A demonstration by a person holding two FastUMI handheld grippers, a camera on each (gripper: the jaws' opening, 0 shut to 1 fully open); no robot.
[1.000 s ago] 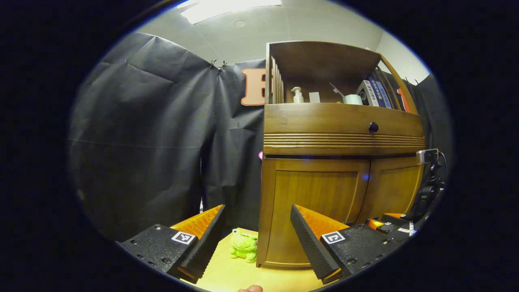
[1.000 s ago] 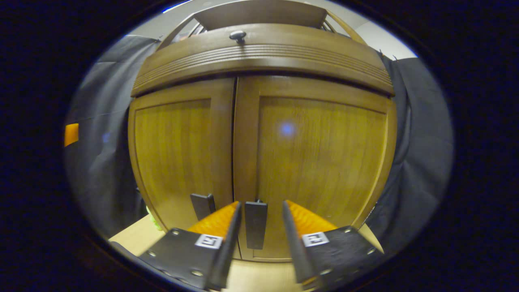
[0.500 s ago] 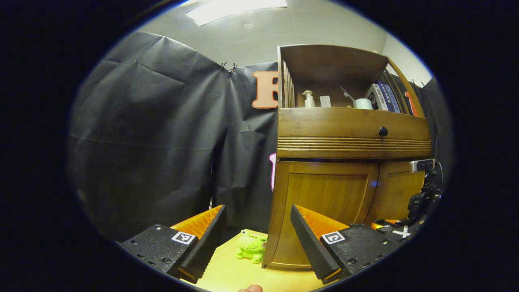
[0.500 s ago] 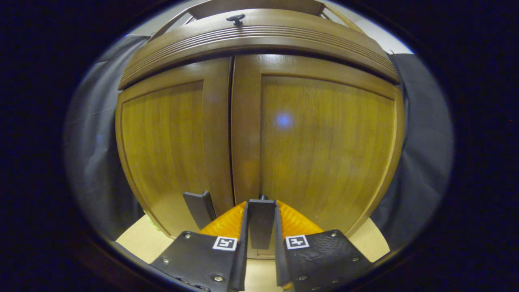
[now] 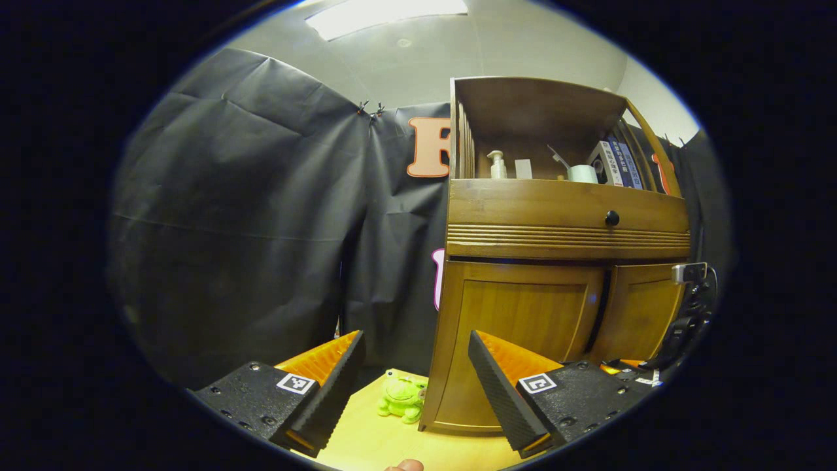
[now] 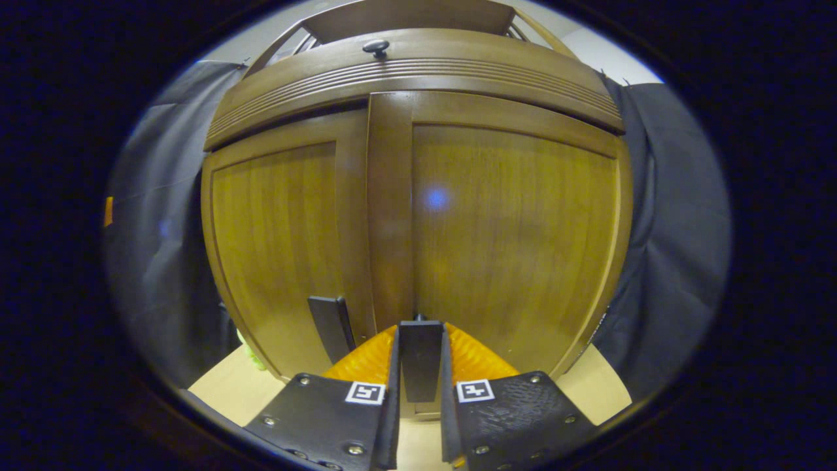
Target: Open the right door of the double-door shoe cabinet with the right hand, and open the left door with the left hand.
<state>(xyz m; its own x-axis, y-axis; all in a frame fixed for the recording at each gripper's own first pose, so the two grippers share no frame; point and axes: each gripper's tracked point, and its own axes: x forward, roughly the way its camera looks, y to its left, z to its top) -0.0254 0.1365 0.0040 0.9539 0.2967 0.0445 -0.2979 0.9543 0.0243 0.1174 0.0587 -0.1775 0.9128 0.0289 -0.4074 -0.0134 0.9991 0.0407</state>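
The wooden shoe cabinet (image 5: 562, 242) stands on a light table. In the right gripper view, my right gripper (image 6: 420, 335) is shut on the dark upright handle (image 6: 420, 358) of the right door (image 6: 516, 229). That door stands slightly ajar, its top edge forward of the trim above. The left door (image 6: 281, 242) is closed, and its own dark handle (image 6: 332, 322) is free. In the left gripper view, my left gripper (image 5: 415, 343) is open and holds nothing, well back from the left door (image 5: 516, 333). A dark gap (image 5: 598, 314) shows between the two doors.
A green frog toy (image 5: 400, 399) lies on the table by the cabinet's left corner. Above the doors is a drawer with a black knob (image 5: 612, 218). The open shelf holds a pump bottle (image 5: 497, 165), a cup and books. Black cloth walls surround the cabinet.
My right gripper closed on the right door's handle and has pulled the door slightly out. The left gripper stayed open and shifted a little to the left.
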